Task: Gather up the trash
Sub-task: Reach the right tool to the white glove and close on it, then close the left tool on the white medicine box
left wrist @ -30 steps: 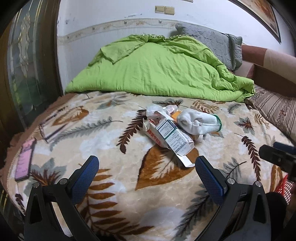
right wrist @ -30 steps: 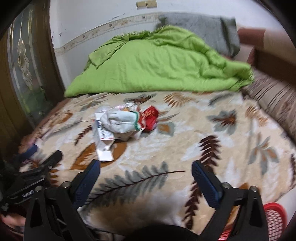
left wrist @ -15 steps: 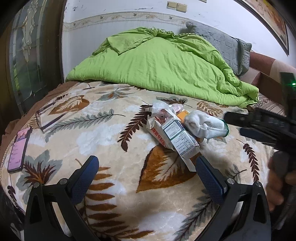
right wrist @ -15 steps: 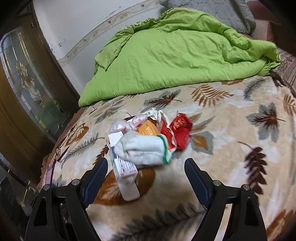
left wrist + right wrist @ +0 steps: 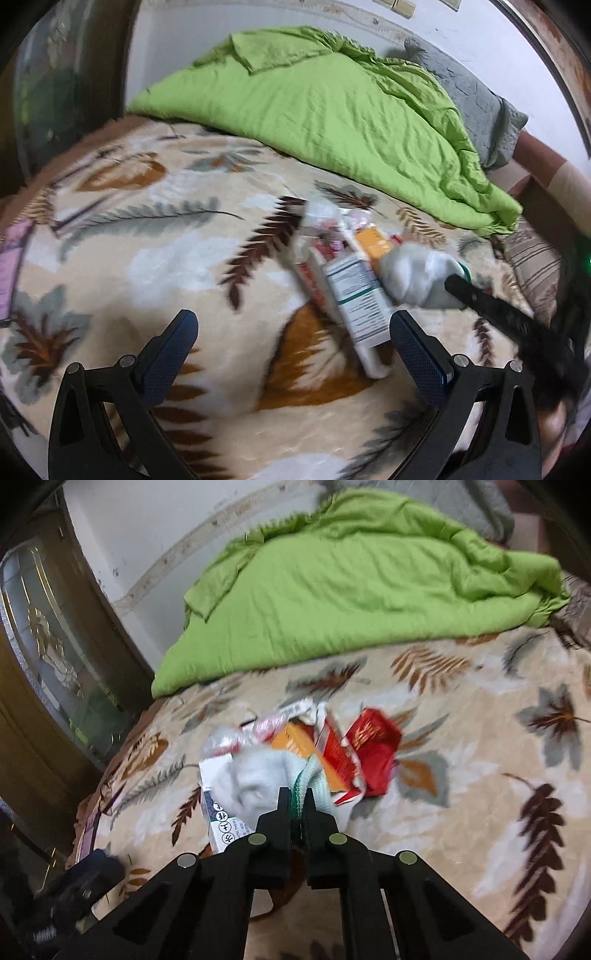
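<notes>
A pile of trash lies on the leaf-patterned bed blanket [image 5: 166, 258]: a white sock with a green cuff [image 5: 255, 779], a white carton [image 5: 356, 299], an orange box [image 5: 295, 740], a red packet [image 5: 375, 742] and crumpled plastic wrappers [image 5: 225, 738]. My right gripper [image 5: 295, 797] is shut on the green cuff of the sock; its fingertips [image 5: 456, 286] also show on the sock [image 5: 417, 273] in the left wrist view. My left gripper [image 5: 291, 332] is open and empty, low over the blanket just in front of the carton.
A green duvet [image 5: 332, 99] is heaped at the back of the bed, with a grey pillow [image 5: 476, 96] behind it. A pink phone [image 5: 11, 258] lies at the blanket's left edge. A dark wooden glass-panelled door [image 5: 40, 657] stands to the left.
My right gripper moved in to the pile and shut on the sock's cuff; it was open before. My left gripper moved a little closer to the carton.
</notes>
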`<state>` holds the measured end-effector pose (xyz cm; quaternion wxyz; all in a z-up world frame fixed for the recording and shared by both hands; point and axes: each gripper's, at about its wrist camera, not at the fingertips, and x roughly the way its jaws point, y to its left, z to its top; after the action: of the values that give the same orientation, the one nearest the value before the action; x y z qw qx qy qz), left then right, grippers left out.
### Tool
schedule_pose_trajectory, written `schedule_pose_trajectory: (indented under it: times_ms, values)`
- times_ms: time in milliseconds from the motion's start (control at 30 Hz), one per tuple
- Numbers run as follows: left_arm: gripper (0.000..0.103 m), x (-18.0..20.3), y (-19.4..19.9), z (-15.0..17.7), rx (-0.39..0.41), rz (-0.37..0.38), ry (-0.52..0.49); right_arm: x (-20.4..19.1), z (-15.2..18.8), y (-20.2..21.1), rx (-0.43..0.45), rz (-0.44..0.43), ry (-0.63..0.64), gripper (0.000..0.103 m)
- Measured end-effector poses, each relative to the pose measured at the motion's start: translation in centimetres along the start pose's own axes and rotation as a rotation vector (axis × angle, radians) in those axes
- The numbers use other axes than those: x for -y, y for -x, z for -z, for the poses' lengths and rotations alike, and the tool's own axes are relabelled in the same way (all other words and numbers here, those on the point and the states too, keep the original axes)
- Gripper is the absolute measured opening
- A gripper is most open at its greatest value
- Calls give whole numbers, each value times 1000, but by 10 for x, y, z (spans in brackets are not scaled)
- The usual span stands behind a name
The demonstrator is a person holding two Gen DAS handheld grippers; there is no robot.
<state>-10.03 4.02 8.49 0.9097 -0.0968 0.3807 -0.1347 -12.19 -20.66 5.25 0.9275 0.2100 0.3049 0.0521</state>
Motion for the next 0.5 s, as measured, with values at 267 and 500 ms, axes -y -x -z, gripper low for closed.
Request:
schedule_pose_trajectory:
  times_ms: [267, 500]
  values:
    - [81, 42, -55, -17, -120, 19, -36, 17, 2, 36, 90, 26, -67, 5]
    - [73, 44, -107, -8, -235, -31, -34, 28, 7, 46, 96, 10, -121, 5]
